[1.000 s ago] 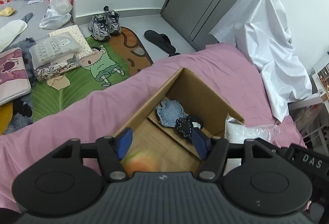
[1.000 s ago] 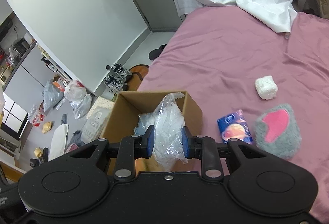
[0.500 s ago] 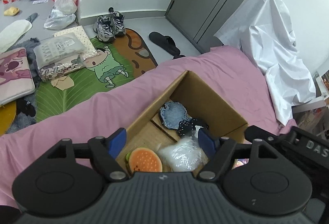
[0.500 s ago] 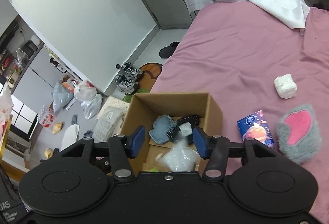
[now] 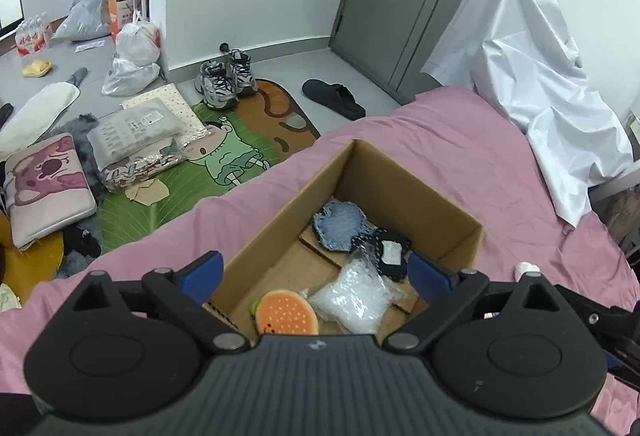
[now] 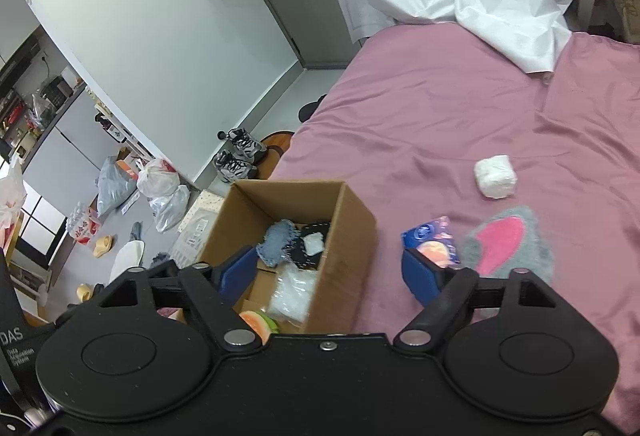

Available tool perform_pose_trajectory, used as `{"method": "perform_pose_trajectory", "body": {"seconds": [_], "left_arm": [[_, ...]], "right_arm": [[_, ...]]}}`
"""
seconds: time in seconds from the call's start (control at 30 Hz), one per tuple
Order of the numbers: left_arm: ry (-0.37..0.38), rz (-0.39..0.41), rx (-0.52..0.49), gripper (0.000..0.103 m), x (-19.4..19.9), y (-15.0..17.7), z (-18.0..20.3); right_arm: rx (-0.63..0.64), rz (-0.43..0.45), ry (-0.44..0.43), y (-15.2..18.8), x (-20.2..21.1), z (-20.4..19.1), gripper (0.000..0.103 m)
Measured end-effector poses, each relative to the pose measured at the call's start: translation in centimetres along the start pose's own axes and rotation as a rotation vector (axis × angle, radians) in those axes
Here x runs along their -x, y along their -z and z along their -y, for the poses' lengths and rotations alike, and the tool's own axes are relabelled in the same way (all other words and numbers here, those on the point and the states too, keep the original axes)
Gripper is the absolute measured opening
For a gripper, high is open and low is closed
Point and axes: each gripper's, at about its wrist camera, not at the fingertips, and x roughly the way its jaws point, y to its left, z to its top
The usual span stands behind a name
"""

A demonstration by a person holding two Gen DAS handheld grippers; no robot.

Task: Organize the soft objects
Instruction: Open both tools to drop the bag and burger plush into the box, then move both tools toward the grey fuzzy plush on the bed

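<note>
While spread: both grippers (image 5: 314, 272) (image 6: 330, 270), empty.
Box (image 5: 400, 187): frame centre, open top.
Bed (image 6: 460, 107): pink, bare upper right.

Left gripper (image 5: 314, 274) fills bottom of frame, blue-tipped fingers spread wide, nothing between them. Beyond fingers, centre of frame: open cardboard box (image 5: 424, 195) on pink bedsheet (image 5: 460, 139). Inside box: orange burger-shaped plush (image 5: 286, 316) nearest, clear plastic bag (image 5: 354, 296) just right of it, black item with white label (image 5: 390, 252) behind, denim patch (image 5: 340, 226) farthest. Upper right: white cloth (image 5: 536, 83) draped. Upper centre: sneakers (image 5: 226, 81) on floor.
</note>
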Motion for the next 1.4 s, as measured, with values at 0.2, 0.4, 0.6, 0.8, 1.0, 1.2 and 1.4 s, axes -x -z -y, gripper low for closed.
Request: {"method": "perform_pose_trajectory", "body": {"seconds": [0.2,0.4,0.6,0.8,1.0,1.2,1.4], "left_arm": [[0.027,0.018,-0.043,0.103,1.5,0.4,1.6],[0.049,0.054,-0.097,0.103,3.3,0.7,4.1],[0.099,0.065,-0.091,0.103,5.0,1.2,5.9],[0.081,0.064,-0.120,0.103,6.0,2.0,8.4],[0.050,0.036,-0.154,0.103,6.2,2.9,10.5],[0.045,0.029,-0.167,0.103,6.1,4.1,12.2],[0.033,0.043,-0.181,0.103,5.8,4.8,13.6]], "right_arm": [[0.019,-0.007,0.001,0.3,1.7,1.8,0.092],[0.028,0.016,-0.007,0.5,3.4,3.8,0.103],[0.010,0.046,-0.012,0.5,5.2,5.9,0.103],[-0.005,0.072,-0.015,0.4,6.8,8.2,0.103],[-0.042,0.081,-0.022,0.2,7.9,10.6,0.103],[-0.082,0.069,-0.033,0.5,8.1,13.2,0.103],[-0.121,0.054,-0.052,1.0,7.7,15.1,0.102]]}}
